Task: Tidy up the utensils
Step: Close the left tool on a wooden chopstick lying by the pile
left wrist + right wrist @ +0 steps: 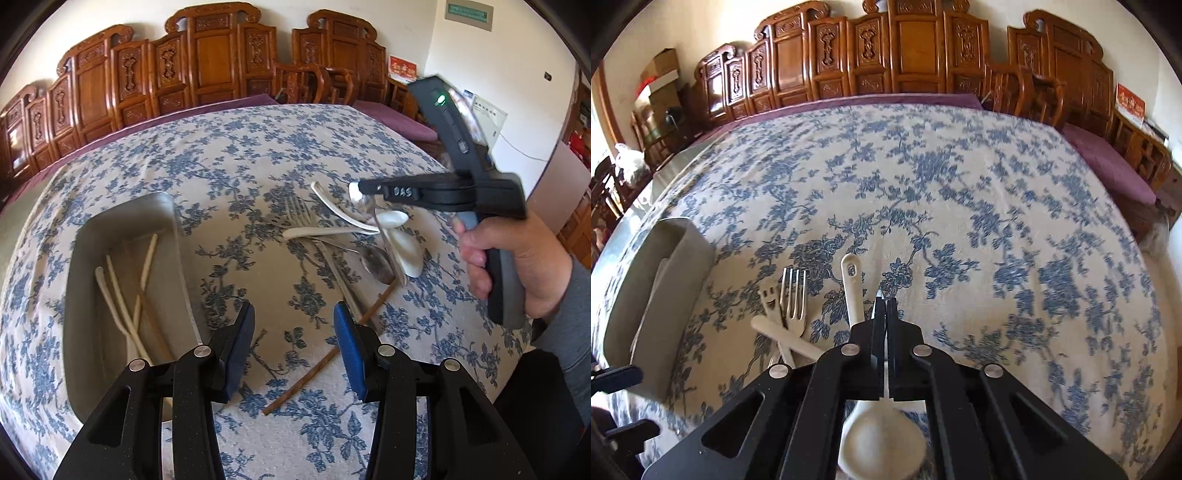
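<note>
Broadly, the counter (960,177) under its blue-flowered cloth lies bare toward the far edge and right side. The metal tray (122,221) sits near the left edge, chopsticks (122,295) inside. The right hand-held gripper (885,295) has its jaws pressed together on a thin metal handle (380,225) — raised above the heap of spoons and forks (332,229). The left hand-held gripper (293,314) hovers half apart and empty over a brown chopstick (306,380) — just right of the tray.
</note>
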The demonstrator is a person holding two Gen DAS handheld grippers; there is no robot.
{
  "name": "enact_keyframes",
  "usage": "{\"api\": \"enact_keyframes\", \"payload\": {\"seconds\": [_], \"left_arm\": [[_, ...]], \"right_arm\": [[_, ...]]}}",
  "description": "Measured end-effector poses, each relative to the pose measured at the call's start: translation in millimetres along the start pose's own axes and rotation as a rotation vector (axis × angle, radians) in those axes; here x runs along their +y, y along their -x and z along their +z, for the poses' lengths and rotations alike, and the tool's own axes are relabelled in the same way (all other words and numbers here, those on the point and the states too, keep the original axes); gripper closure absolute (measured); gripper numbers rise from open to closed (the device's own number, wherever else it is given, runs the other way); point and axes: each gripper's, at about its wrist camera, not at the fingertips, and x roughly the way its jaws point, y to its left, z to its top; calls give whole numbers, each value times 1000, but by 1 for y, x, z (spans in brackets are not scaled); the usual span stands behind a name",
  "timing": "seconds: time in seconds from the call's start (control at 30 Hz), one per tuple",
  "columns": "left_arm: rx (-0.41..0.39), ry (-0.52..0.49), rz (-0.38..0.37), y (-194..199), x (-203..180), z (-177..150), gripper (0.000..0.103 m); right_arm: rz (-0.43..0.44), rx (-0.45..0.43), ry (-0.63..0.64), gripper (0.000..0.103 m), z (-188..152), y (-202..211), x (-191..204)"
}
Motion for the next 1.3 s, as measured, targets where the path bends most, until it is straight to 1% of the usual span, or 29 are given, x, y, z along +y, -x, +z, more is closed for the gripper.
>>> {"api": "enact_keyframes", "payload": {"seconds": [0.2,0.33,0.57,0.77,0.87,0.97,1.03,1.13,1.17,1.23,1.3], "left_arm": [[40,-37,-45,-14,-13,-3,61],[67,-59,-52,-23,-18,-7,61],[120,-102,-63,-35,-27,-18,61],[153,-136,-47,-44,-31,-26,61],[157,-154,-28,-44,-33,-30,66],[153,-158,-27,-42,-32,-33,75],[153,-160,-28,-41,-31,-34,89],[155,-153,-58,-39,-29,-35,92],[156,-158,-62,-39,-30,-36,93],[158,-168,-74,-34,-33,-37,97],[157,-160,-84,-28,-35,-38,99]], "right_arm": [[-8,-31,19,101,-5,38,-10],[-14,-38,22,101,-14,58,-20],[-9,-47,21,101,-30,80,-27],[0,-50,20,101,-40,94,-27],[7,-50,25,101,-45,100,-25],[13,-49,34,101,-50,104,-22],[16,-48,40,101,-53,106,-19],[20,-47,48,101,-56,109,-16],[20,-48,48,101,-56,109,-15],[24,-50,46,101,-58,111,-14],[26,-52,46,101,-59,113,-13]]}}
